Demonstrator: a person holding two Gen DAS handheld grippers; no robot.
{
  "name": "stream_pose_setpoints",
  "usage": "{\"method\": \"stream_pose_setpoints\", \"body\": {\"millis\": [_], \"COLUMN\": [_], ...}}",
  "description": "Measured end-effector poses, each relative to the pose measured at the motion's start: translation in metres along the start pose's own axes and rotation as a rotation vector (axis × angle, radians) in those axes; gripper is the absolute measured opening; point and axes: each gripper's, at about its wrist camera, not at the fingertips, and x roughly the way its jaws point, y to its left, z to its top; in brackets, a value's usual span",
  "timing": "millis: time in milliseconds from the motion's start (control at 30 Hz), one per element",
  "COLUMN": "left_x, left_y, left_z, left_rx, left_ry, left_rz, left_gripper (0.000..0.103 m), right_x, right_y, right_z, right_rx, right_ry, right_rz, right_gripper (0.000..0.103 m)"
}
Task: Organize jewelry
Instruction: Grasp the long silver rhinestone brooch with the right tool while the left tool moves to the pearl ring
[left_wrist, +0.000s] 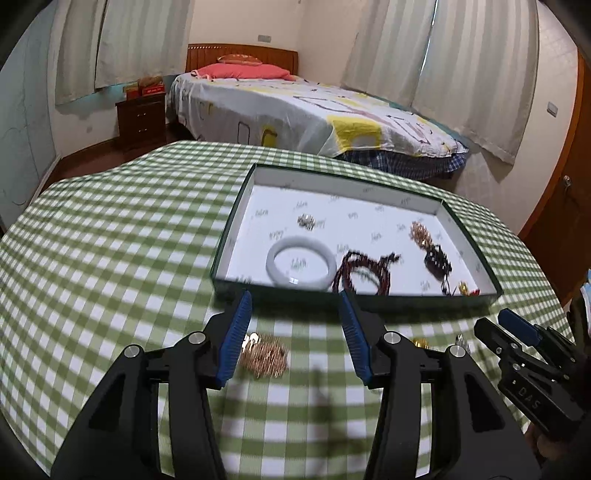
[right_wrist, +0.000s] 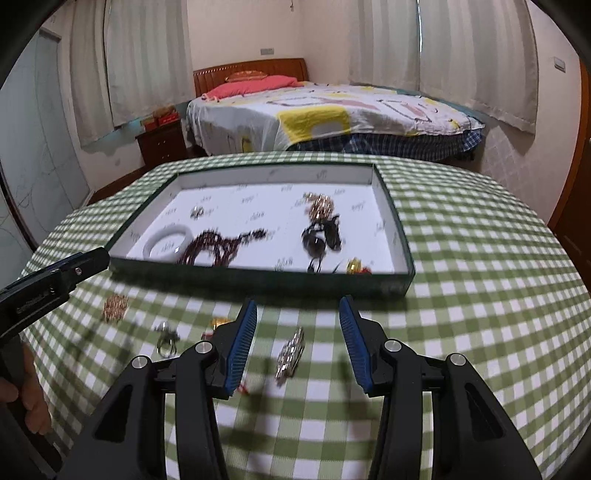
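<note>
left gripper (left_wrist: 295, 332) hangs over the checked cloth (left_wrist: 110, 258), fingers spread and empty, a gold chain cluster (left_wrist: 264, 354) lying just below them. further right a ring (right_wrist: 167, 338) and a small gold piece (right_wrist: 218, 323) sit loose, then the right gripper (right_wrist: 298, 339), also spread, over a silver brooch (right_wrist: 290, 356). the green tray (right_wrist: 258, 278) beyond already holds a white bangle (left_wrist: 301, 266) and dark beads (left_wrist: 364, 271). risk as i see it: the chain could slip or trail from a partial pinch, and the grippers could bump each other.

Home bedroom: bed (left_wrist: 295, 107), curtains (left_wrist: 461, 74).
</note>
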Motion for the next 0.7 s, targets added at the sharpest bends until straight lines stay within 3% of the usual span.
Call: {"method": "stream_pose_setpoints", "body": {"millis": [300,700], "left_x": [-0.006,0.001], "left_y": [0.01,0.011], "left_z": [-0.016,-0.018], "left_rx": [-0.017,-0.017], "left_ry": [0.028,0.049], "left_rz": [0.016,0.019], "left_gripper": [0.048,0.048], "right_x": [0.013,0.03], "right_y": [0.003,0.0], "right_z": [-0.004,-0.007], "right_rx": [0.002,0.003], "right_ry": [0.063,0.124], "right_rz": [0.001,-0.01], "right_gripper": [0.039,0.039]}}
